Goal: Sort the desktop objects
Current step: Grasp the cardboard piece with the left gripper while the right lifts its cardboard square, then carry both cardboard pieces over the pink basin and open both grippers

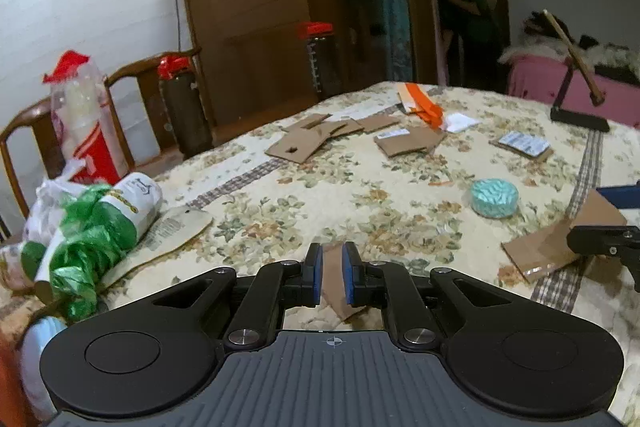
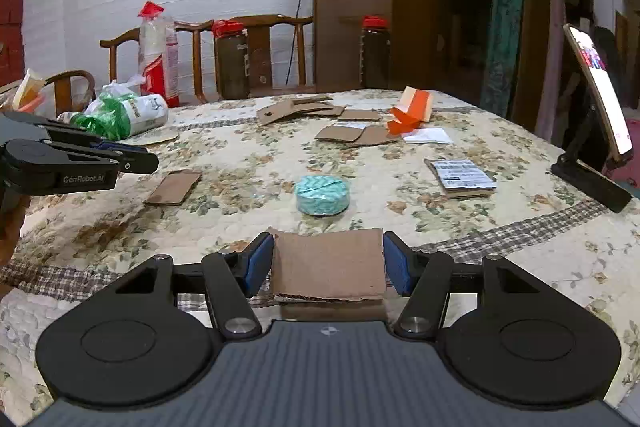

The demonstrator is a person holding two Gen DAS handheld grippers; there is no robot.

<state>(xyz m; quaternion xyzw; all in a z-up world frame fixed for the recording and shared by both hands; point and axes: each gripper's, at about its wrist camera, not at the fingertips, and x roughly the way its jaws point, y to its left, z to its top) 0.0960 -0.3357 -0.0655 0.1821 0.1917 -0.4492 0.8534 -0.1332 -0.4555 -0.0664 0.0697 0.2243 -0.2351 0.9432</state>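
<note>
Hovering low over the floral tablecloth (image 2: 500,131), both grippers sit by cardboard. Left gripper (image 1: 332,275): jaws nearly closed, a small cardboard strip (image 1: 334,279) in the narrow gap between the blue pads (image 1: 317,277); can't tell if it's actually pinched or lying on the cloth. Right gripper (image 2: 328,267): jaws spread wide, a cardboard piece (image 2: 328,263) flat between them, pads just beside its edges. Teal round tin (image 2: 322,195) just beyond it, mid-table. More cardboard scraps (image 2: 296,111) and an orange box (image 2: 412,113) at the far side. Phone on stand (image 2: 600,99) at right.
</note>
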